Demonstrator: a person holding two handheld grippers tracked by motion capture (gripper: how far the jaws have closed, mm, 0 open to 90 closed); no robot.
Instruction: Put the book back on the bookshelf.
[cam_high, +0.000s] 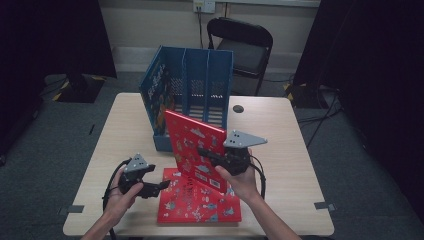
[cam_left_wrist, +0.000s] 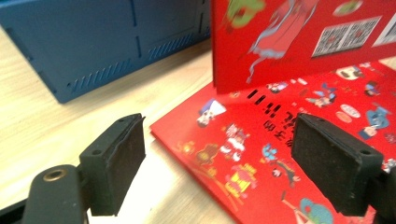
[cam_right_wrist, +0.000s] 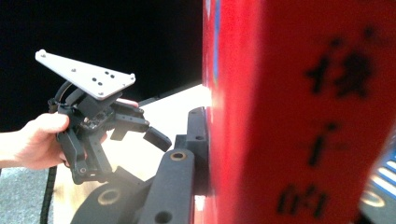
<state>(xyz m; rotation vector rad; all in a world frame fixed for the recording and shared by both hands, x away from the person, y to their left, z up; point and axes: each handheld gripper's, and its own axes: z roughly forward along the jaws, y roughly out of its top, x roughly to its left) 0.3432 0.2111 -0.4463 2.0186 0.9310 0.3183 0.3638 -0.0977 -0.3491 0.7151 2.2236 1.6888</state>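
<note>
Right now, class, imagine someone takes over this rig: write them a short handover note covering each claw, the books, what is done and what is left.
Right claw: shut on the upright red picture book, held above the table.
Left claw: open, holding nothing, by the corner of the flat red picture book on the pale wooden table.
Blue plastic file rack: behind the books; no book visibly in it.
Done: one book lifted.
Left, probably: slot both books into the rack.

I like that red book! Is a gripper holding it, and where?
Yes. The right gripper clamps the upright red book by its right edge; the left gripper holds nothing.
</note>
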